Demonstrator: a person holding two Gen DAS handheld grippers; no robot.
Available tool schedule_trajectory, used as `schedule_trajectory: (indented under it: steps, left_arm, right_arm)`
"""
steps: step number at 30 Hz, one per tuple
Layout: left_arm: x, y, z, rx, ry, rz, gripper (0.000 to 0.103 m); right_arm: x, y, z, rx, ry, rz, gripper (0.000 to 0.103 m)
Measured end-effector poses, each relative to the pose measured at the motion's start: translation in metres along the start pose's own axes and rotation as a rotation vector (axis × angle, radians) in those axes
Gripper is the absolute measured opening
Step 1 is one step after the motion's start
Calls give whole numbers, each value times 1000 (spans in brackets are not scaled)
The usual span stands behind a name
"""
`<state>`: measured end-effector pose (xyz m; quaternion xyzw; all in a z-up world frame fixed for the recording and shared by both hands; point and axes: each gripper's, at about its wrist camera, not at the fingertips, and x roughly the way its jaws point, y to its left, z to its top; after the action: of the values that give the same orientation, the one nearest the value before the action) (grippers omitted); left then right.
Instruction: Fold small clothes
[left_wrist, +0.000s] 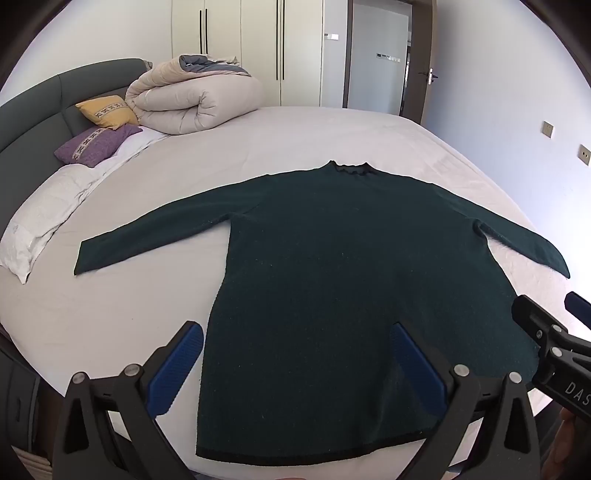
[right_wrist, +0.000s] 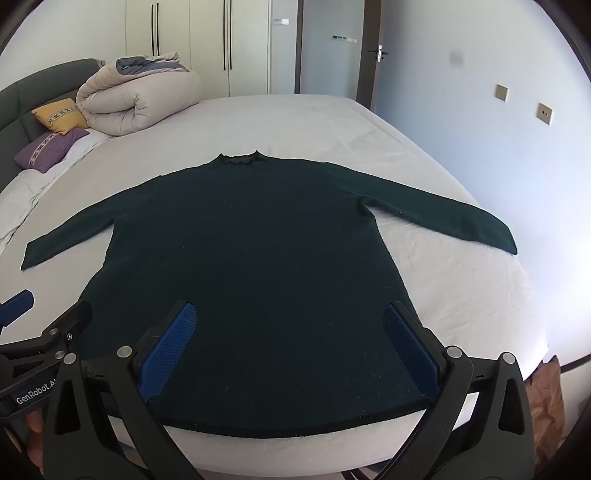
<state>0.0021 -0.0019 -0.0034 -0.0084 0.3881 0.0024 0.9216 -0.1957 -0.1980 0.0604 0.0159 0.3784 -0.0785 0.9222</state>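
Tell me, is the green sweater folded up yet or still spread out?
Spread out. The dark green sweater lies flat on the bed, both sleeves stretched out to the sides, collar at the far end, with no fold anywhere.

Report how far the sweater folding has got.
Done: the dark green sweater lies flat on the bed, both sleeves spread out, collar at the far end. In hand: nothing; the left gripper and right gripper are open above the hem, gripping no fabric. Left: every fold, sleeves and body.
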Motion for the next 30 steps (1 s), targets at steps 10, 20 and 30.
schedule_trajectory:
  steps: [10,20,30]
  left_arm:
    - [1,0,-1,0,0,0,103]
    - [-1,1,-1,-1,4,-6,103]
    - [0,0,-3,1,7,-6,103]
  right_arm:
    - [2,3,-1,-6,3,-4,103]
    - [2,4,-3,-8,5,-8,103]
    - [4,8,-6,-10,10,-8,103]
